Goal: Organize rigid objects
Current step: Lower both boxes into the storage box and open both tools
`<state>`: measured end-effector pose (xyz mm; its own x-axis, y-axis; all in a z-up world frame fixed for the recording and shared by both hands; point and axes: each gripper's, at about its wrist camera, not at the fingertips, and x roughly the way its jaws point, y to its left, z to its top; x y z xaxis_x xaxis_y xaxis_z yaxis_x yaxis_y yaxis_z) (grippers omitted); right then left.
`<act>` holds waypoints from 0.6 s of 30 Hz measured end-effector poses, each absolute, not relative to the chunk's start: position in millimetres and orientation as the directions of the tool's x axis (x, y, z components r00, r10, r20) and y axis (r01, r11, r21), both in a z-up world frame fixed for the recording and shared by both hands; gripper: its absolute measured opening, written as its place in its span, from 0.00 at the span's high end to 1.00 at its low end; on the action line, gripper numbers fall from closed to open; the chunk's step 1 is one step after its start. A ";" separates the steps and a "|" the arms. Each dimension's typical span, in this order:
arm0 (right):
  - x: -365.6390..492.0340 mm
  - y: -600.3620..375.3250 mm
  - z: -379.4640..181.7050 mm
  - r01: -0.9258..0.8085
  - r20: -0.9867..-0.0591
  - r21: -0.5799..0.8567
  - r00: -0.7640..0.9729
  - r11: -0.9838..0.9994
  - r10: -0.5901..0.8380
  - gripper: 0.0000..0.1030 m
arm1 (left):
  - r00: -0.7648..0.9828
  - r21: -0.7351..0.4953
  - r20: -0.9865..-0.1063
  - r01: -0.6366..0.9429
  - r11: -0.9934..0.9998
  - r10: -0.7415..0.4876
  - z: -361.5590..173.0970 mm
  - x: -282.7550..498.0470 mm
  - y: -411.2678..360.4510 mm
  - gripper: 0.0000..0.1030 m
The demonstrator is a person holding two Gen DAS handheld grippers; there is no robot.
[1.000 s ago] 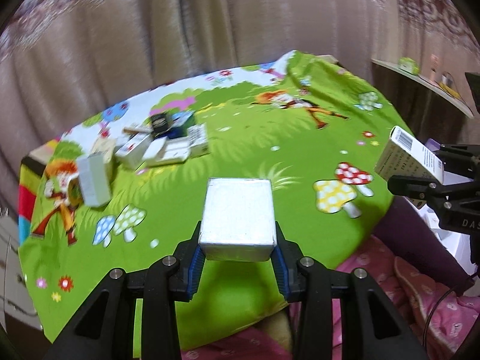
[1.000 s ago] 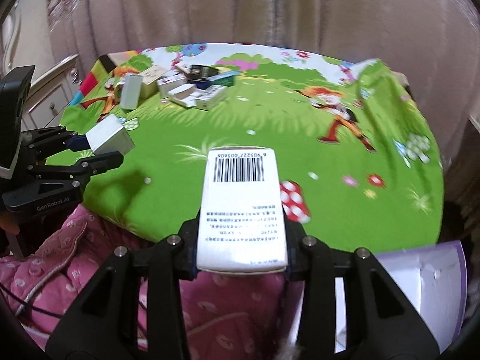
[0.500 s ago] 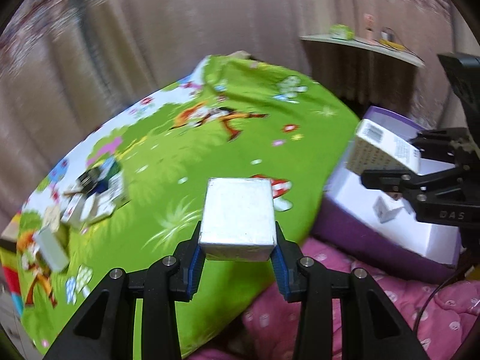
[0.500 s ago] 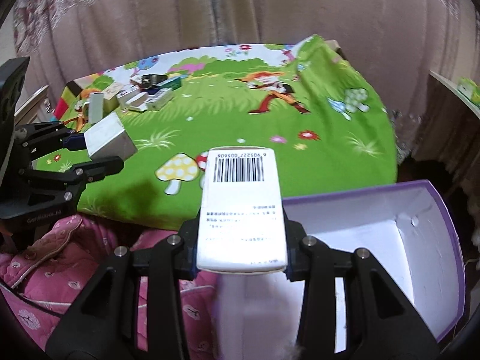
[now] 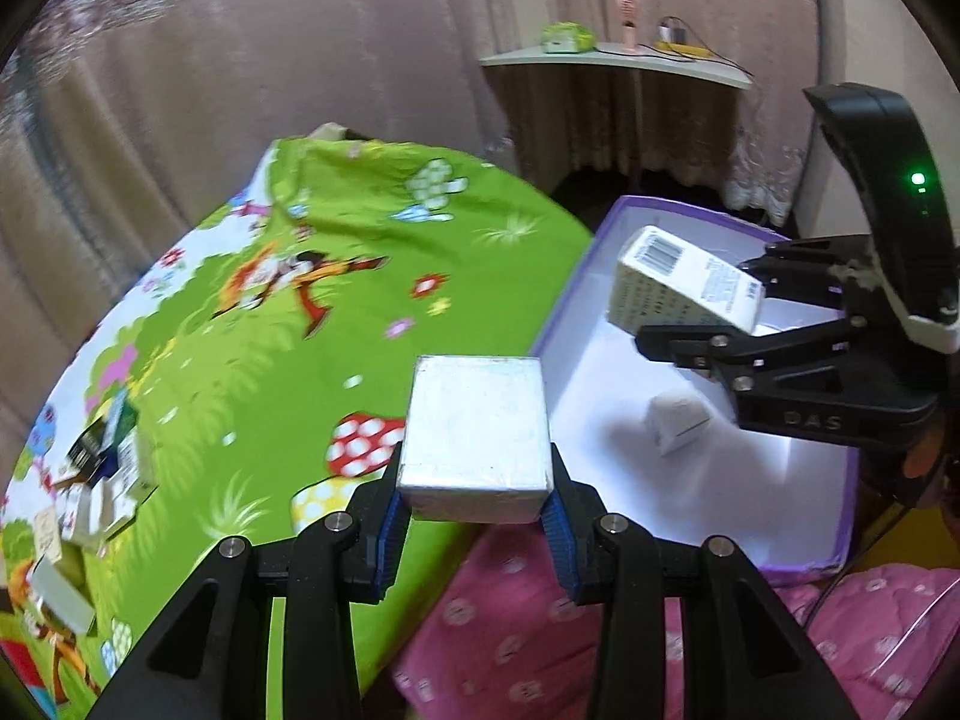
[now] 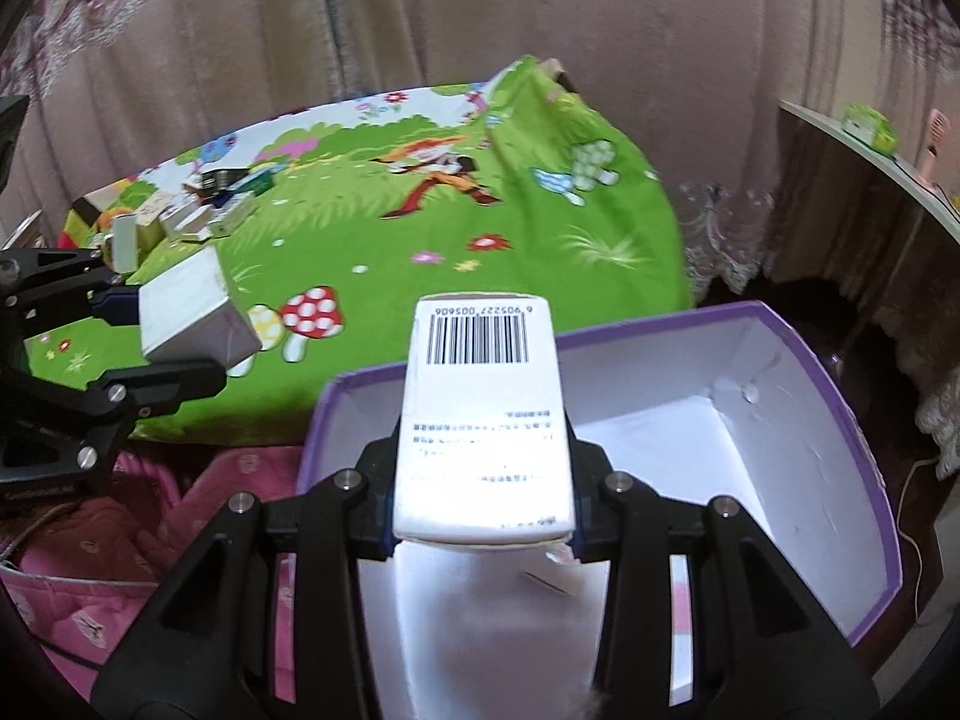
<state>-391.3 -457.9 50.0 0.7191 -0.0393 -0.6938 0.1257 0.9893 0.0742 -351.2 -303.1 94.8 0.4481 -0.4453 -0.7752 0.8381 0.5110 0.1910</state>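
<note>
My left gripper (image 5: 475, 519) is shut on a plain white box (image 5: 477, 438), held in the air over the edge of the green cartoon cloth (image 5: 288, 324); this box also shows in the right wrist view (image 6: 192, 315). My right gripper (image 6: 483, 525) is shut on a white barcode carton (image 6: 483, 414), held above the open purple storage box (image 6: 864, 456). The left wrist view shows that carton (image 5: 684, 285) over the purple box (image 5: 564, 324), with a small white box (image 5: 678, 423) lying on its white floor.
A pile of several small boxes (image 6: 198, 213) lies at the far left of the cloth, also in the left wrist view (image 5: 96, 480). Pink quilted bedding (image 5: 540, 636) lies below. A shelf (image 5: 618, 57) with small items stands by the curtains.
Both grippers have swung right with their boxes, away from the pile. The purple box has come closer, and the barcode carton is now over its inside.
</note>
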 end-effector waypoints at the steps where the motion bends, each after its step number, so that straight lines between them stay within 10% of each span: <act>1: -393.1 -462.3 49.9 0.140 -0.694 0.071 0.718 0.988 -0.052 0.58 | 0.435 0.187 -0.778 0.849 0.494 -0.453 94.8 -354.6 -309.9 0.60; 18: -437.2 -539.4 42.1 0.371 -0.732 -0.021 0.626 0.928 -0.267 0.57 | 0.272 0.143 -0.800 0.952 0.270 -0.535 72.1 -403.5 -388.4 0.59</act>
